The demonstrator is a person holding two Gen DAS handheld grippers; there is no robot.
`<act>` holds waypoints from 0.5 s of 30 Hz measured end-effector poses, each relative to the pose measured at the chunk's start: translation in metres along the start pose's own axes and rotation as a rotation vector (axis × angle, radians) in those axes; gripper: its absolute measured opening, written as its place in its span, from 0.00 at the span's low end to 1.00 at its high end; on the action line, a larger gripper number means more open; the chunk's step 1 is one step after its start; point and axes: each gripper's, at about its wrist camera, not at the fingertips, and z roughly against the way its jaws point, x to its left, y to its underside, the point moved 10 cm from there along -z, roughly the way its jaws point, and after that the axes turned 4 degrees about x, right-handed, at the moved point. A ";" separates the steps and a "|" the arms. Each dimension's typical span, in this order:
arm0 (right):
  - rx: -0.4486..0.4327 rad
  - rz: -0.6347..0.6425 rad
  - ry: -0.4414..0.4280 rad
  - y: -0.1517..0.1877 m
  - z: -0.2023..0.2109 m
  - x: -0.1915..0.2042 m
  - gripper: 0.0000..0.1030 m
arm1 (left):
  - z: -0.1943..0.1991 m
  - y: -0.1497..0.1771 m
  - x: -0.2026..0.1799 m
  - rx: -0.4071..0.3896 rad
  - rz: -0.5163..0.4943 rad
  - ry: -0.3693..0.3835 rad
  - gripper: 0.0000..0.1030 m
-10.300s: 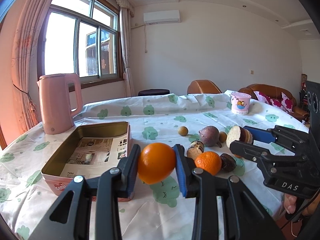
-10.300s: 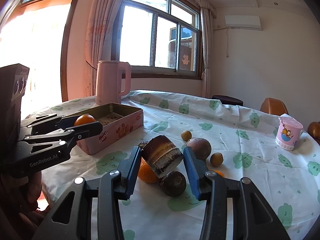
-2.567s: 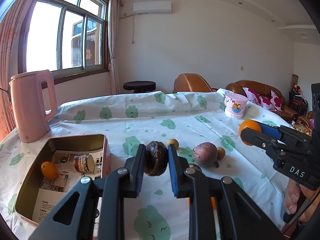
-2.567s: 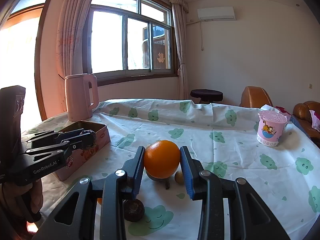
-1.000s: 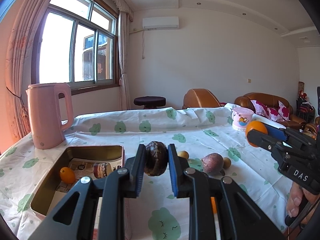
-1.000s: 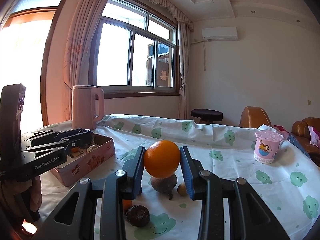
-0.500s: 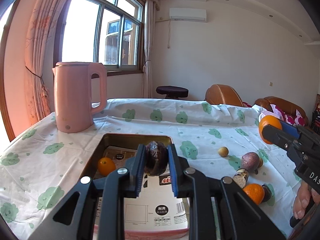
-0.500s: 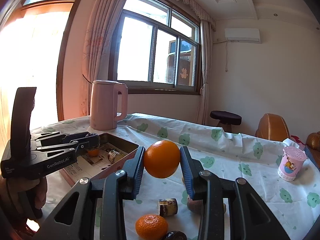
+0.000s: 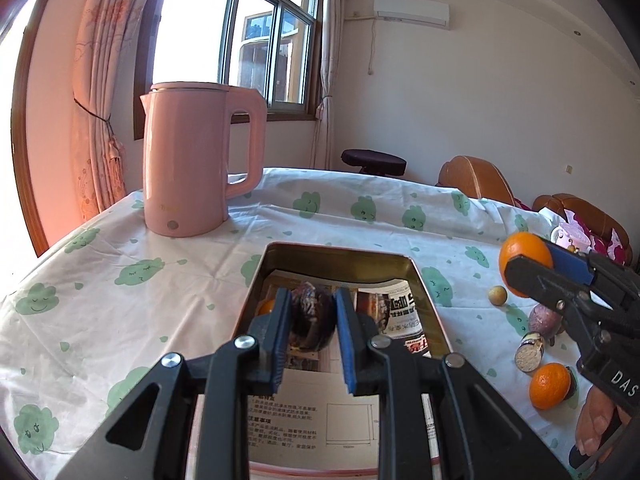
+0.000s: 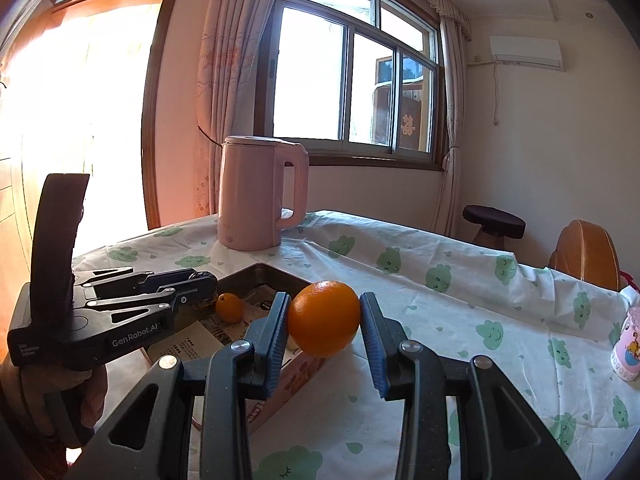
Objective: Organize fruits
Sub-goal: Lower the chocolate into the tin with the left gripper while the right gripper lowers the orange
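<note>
My left hand-held gripper (image 9: 310,334) pinched a dark wrinkled fruit (image 9: 312,320) above the open tin (image 9: 416,276), which was lined with printed paper. A small orange fruit (image 9: 266,306) lay inside at its far left. To the right, my right hand-held gripper (image 9: 532,264) clamped an orange (image 9: 520,250). A pink kettle (image 9: 192,160) stood far left on the bench (image 9: 120,280).

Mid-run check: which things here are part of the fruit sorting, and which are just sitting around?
Job:
left gripper on dark fruit
right gripper on orange
tin
loose fruits

Bystanders:
kettle
pink cup
</note>
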 end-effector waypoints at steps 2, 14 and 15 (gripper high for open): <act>0.011 0.010 -0.006 0.000 -0.007 0.008 0.36 | -0.001 0.001 0.000 0.007 -0.003 0.004 0.23; 0.076 0.015 -0.031 0.011 -0.042 0.026 0.36 | -0.015 0.006 0.007 0.069 0.013 0.007 0.23; 0.080 0.014 -0.032 0.012 -0.043 0.027 0.36 | -0.016 0.007 0.007 0.073 0.012 0.009 0.23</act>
